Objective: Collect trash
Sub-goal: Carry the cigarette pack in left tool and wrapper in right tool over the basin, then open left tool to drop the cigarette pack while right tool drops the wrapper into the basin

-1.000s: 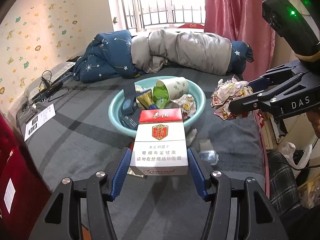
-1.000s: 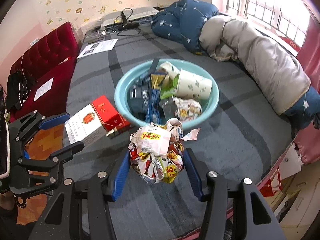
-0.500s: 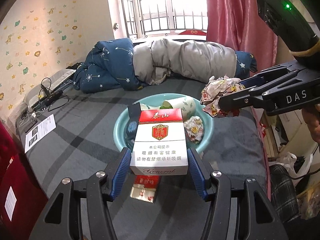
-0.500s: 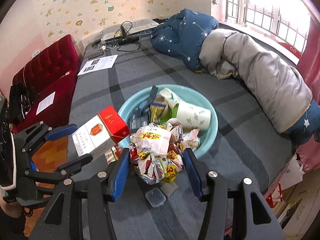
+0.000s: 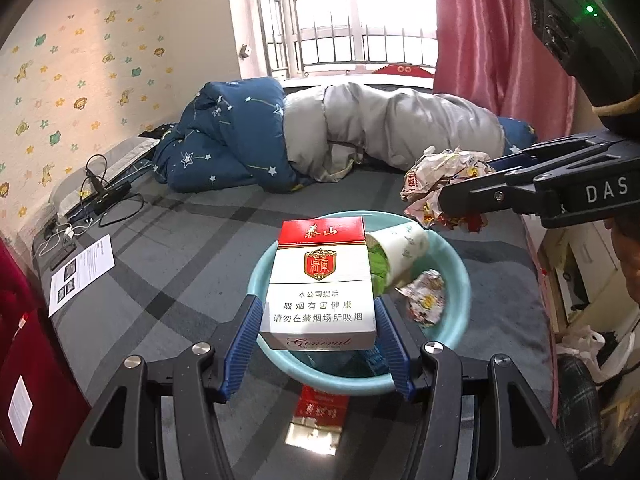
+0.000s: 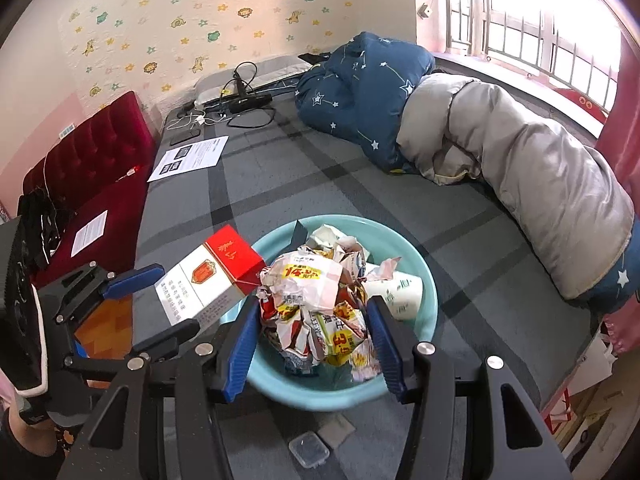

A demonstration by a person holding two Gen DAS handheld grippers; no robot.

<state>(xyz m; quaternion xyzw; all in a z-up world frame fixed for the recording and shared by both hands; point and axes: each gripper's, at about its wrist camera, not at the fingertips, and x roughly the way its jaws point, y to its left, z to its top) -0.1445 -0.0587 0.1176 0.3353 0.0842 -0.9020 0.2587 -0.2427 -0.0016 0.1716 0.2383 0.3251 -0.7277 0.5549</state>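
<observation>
Left wrist view: the left tongs (image 5: 318, 344) are closed partway on a red-and-white carton (image 5: 320, 284), blue pads pressed to both its sides, the carton upright and held over the near rim of the teal basin (image 5: 456, 280). The basin sits on the grey bed (image 5: 168, 264), well in from the bed's edges. Inside it lie a paper cup (image 5: 400, 256) on its side and a crumpled wrapper (image 5: 426, 300). A red pack (image 5: 320, 412) lies flat on the bed, just beside the basin's near rim.

The right tongs (image 6: 312, 340) are closed partway on a wad (image 6: 316, 300) of crumpled wrappers, pads against both its sides, the wad held over the basin's near half. In the right wrist view the carton's red end nearly meets the wad; I cannot tell whether they touch.

A small clear box (image 6: 309, 449) lies on the bed on the near side of the basin. Open bed runs beyond the basin toward the rolled quilt (image 6: 500, 152). A printed sheet (image 6: 192, 156) and cables (image 6: 240, 100) lie near the far corner, well apart from the basin.
</observation>
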